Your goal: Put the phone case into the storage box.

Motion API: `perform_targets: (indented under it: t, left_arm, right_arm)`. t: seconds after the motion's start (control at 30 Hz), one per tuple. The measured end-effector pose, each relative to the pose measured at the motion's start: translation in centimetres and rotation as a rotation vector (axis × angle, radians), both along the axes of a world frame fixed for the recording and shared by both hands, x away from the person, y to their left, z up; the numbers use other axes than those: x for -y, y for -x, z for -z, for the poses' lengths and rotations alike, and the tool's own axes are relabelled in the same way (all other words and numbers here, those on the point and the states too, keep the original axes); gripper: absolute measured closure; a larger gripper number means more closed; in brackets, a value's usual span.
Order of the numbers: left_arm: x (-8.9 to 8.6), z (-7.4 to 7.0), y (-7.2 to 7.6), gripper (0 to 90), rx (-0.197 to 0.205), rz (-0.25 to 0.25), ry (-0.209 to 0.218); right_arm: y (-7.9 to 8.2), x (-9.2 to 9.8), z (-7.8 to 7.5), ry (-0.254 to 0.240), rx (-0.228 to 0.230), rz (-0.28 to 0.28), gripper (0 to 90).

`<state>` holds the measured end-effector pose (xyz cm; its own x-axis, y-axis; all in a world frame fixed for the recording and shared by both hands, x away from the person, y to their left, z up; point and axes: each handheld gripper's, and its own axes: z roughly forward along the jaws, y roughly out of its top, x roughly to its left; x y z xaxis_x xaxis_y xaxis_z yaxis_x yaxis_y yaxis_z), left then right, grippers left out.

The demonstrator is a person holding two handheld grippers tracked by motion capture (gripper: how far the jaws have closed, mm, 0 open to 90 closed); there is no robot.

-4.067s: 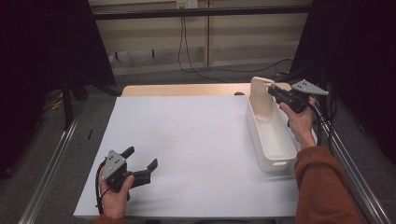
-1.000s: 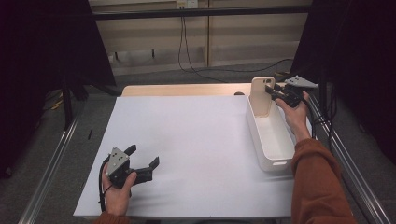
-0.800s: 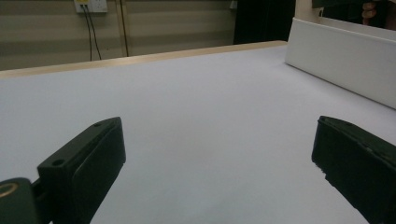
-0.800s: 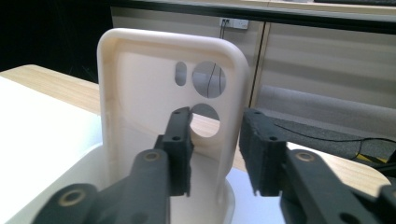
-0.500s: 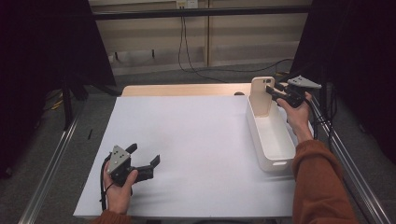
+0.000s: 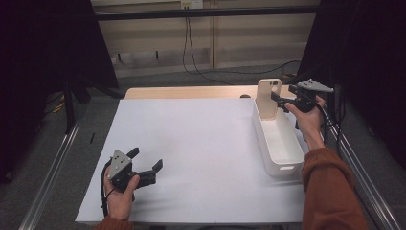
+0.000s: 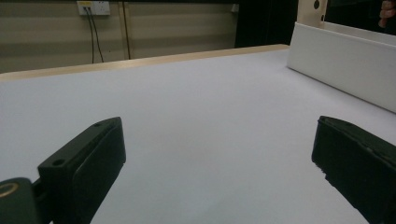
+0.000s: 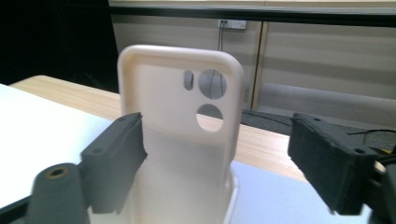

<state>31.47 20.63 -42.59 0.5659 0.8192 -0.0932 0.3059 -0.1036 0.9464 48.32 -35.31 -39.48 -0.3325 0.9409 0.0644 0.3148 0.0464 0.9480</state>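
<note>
A cream phone case (image 6: 267, 97) stands upright at the far end of a white bin (image 6: 261, 135). My right gripper (image 6: 279, 101) is level with it from the right. In the right gripper view the case (image 8: 180, 121) rises between the two black jaws, nearer the left one. These jaws have just been opening and now stand wide, so the right gripper (image 8: 219, 163) is open and not pressing the case. My left gripper (image 6: 145, 159) rests low over the white table sheet at the front left. Its jaws are wide apart, and the left gripper (image 7: 217, 135) has nothing between them.
The white sheet (image 6: 201, 143) covers most of the table, with a wooden strip (image 6: 191, 92) along the far edge. The bin's long side wall (image 7: 341, 60) lies ahead and right of the left gripper. Metal rails (image 6: 52, 172) run along both table sides.
The right hand has shifted only slightly at the bin's far end, and the case stays standing there. The left hand has kept still.
</note>
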Motion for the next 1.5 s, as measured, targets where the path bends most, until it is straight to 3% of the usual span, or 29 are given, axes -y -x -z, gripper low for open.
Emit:
perform_targets:
  t: [0.4,1.1,1.5]
  left_arm:
    - [-0.6,-0.3,0.5,2.9,0.014,-0.009,0.012]
    - [-1.2,-0.4,1.0,2.9,0.018,-0.028,0.029]
    - [-1.6,-0.4,1.5,2.8,0.012,-0.031,0.039]
  right_arm:
    - [2.0,-0.8,-0.6,-0.023,0.011,0.009,0.8]
    - [6.0,-0.8,-1.7,0.001,0.033,0.006,0.5]
    - [8.4,-0.6,-1.5,-0.009,0.047,-0.005,0.5]
